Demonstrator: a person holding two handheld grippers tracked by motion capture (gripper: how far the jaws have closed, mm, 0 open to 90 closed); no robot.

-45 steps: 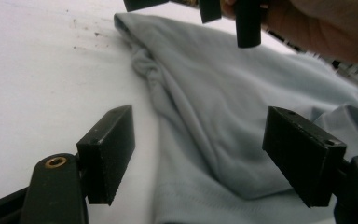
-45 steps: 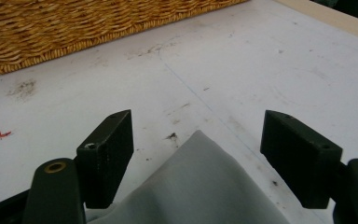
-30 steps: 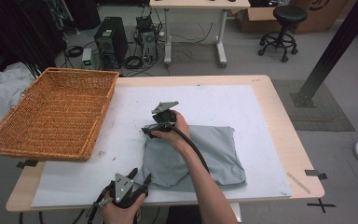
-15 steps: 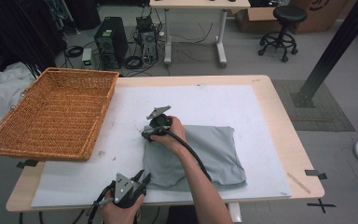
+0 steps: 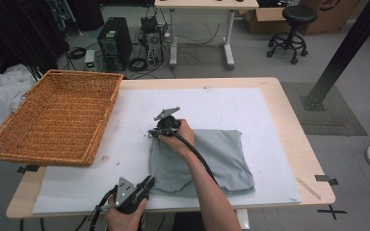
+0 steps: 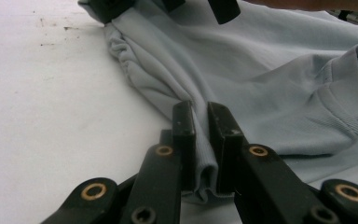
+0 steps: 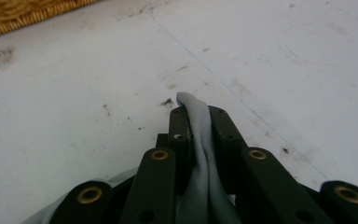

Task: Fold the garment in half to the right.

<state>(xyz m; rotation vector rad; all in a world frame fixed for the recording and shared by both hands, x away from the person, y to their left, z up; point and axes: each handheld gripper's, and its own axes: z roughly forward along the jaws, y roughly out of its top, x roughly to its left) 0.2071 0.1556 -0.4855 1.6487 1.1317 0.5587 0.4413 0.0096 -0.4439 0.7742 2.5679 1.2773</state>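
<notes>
Cloth: a grey folded cloth (image 5: 207, 161) lies on the white mat (image 5: 221, 108), near the front edge of the table.
Left tongs (image 5: 144, 184): squeezed tight on the cloth's near corner.
Right tongs (image 5: 156, 133): squeezed tight on the cloth's far left corner.
Basket: a brown woven basket (image 5: 53, 115) sits at the left, apart from the cloth.

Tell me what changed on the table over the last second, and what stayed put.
The right gripper, shut on the far left corner of the grey garment, slid slightly toward the person and to the left, drawing that corner with it. The left gripper stayed clamped on the near left corner at the table's front edge. The wicker basket and the white mat did not move.
</notes>
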